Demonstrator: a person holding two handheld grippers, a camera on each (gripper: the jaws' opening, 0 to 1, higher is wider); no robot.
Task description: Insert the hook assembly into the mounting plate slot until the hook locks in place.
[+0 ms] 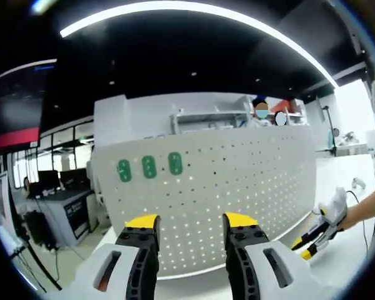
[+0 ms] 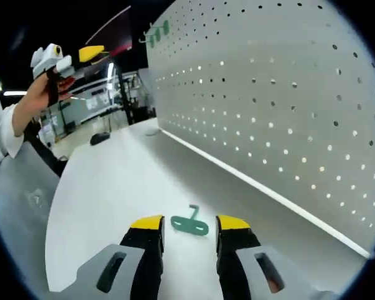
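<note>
A white pegboard [image 1: 237,181] stands upright on the table, with three green hook plates [image 1: 149,167] mounted in its upper left. My left gripper [image 1: 190,226] is open in front of the board, nothing between its yellow-tipped jaws. In the right gripper view a loose green hook [image 2: 190,223] lies flat on the white table [image 2: 112,187], just beyond my open right gripper [image 2: 189,226] and between its jaw tips. The pegboard [image 2: 281,106] runs along the right of that view, its mounted hooks [image 2: 156,34] at the far end. The left gripper [image 2: 69,59] is held up in a hand at upper left.
The right gripper [image 1: 319,234], held by a hand, shows low at the right edge of the left gripper view. Desks and equipment [image 1: 56,206] stand to the left beyond the table. A small dark object [image 2: 100,137] lies far down the table.
</note>
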